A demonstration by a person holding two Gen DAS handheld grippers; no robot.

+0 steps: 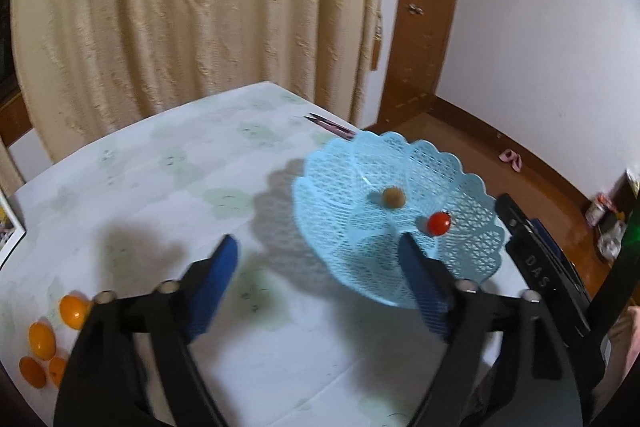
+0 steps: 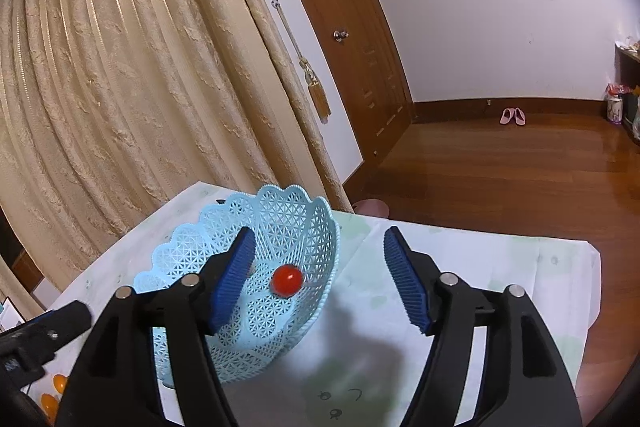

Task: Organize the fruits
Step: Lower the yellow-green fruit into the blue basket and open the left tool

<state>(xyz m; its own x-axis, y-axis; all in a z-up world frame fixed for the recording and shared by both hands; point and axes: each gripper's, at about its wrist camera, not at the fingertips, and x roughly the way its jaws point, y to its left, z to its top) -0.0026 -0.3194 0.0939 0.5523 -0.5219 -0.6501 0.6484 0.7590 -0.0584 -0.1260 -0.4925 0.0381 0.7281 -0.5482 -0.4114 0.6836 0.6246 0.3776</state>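
A light blue lattice basket [image 1: 396, 211] with a scalloped rim stood on the table [image 1: 168, 187], near its far right corner. Inside it lay a red cherry tomato [image 1: 439, 223] on the sloping wall and a small brownish round fruit [image 1: 393, 197] at the bottom; in the right wrist view only the tomato [image 2: 286, 279] showed through the basket [image 2: 280, 227], the brown fruit being hidden behind a finger. The left gripper [image 1: 320, 255] had its blue-padded jaws spread wide with nothing between them, one finger over bare cloth and the other over the basket's near rim. The right gripper [image 2: 318, 247] also stood open and empty, its left finger over the basket and its right over the table. Several small orange fruits [image 1: 42, 339] lay together on the table at the far left edge of the left wrist view, well apart from the basket. The table wore a white cloth with faint green patches. Behind it hung cream curtains [image 2: 120, 67], with a tassel [image 2: 318, 95] beside a brown wooden door [image 2: 352, 39], a white wall, a polished wooden floor [image 2: 520, 179] and a pair of pink slippers [image 2: 513, 116] near the skirting.
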